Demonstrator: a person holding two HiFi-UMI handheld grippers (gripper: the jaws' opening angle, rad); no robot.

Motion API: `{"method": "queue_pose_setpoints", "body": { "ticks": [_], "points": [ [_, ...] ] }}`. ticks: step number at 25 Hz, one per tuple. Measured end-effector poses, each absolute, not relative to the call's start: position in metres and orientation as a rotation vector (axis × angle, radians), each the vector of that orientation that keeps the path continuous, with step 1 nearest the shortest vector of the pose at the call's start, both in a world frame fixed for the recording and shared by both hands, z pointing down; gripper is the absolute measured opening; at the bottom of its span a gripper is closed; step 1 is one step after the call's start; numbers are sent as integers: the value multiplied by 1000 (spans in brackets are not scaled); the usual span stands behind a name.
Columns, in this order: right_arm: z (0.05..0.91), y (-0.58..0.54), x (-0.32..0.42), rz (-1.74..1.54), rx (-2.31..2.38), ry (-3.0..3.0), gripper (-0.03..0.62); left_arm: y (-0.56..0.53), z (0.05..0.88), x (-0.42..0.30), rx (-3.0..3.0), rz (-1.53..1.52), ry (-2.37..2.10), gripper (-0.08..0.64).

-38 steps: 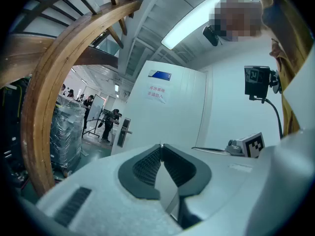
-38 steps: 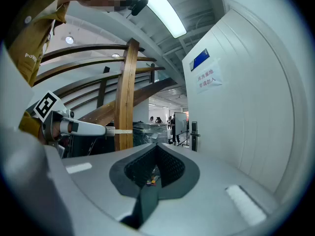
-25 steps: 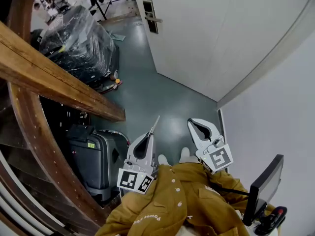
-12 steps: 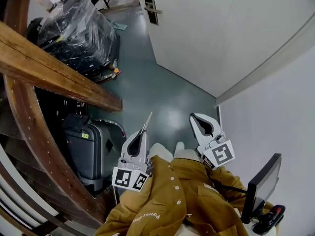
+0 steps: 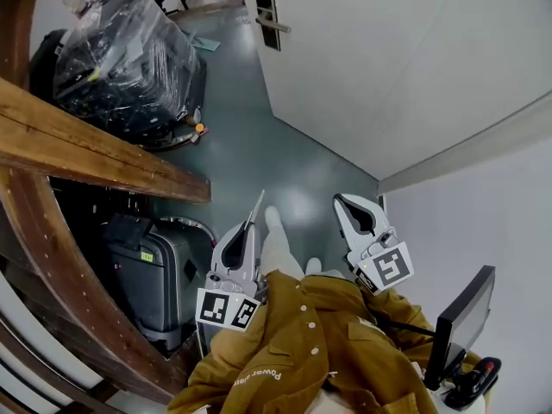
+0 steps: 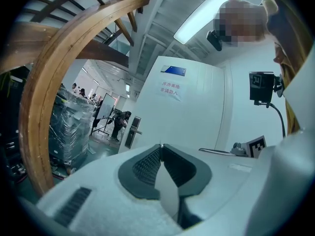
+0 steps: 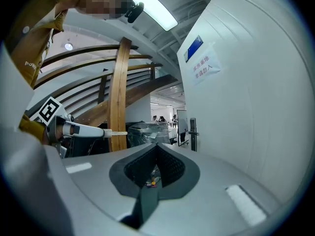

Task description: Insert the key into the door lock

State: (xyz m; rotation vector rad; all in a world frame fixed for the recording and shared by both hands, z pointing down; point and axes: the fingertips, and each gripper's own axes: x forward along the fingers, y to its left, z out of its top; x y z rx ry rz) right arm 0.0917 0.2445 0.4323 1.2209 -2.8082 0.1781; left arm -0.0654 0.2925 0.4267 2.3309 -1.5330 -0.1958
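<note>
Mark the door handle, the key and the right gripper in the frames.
door handle (image 5: 278, 27): head view, on the lever.
key (image 5: 257, 205): head view, mid-blade.
right gripper (image 5: 339, 198): head view, midway between its shut fingertips.

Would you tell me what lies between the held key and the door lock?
Only bare floor separates the key in the left claw from the door lock, as the head view shows.
</note>
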Motion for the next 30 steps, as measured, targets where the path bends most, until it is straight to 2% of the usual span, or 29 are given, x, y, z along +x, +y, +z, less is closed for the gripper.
{"method": "queue_pose_setpoints", "body": {
  "ticks": [15, 21, 30],
  "points": [
    [412, 21, 11, 138, 1338, -2745, 6, 71, 417, -153, 2356, -223, -1412, 23],
    [408, -39, 18, 93, 1349, -2721, 6, 12, 416, -153, 2350, -227, -1402, 23],
    [413, -134, 25, 37, 1110, -2759, 7, -92, 414, -121, 2333, -220, -1433, 23]
  ]
}}
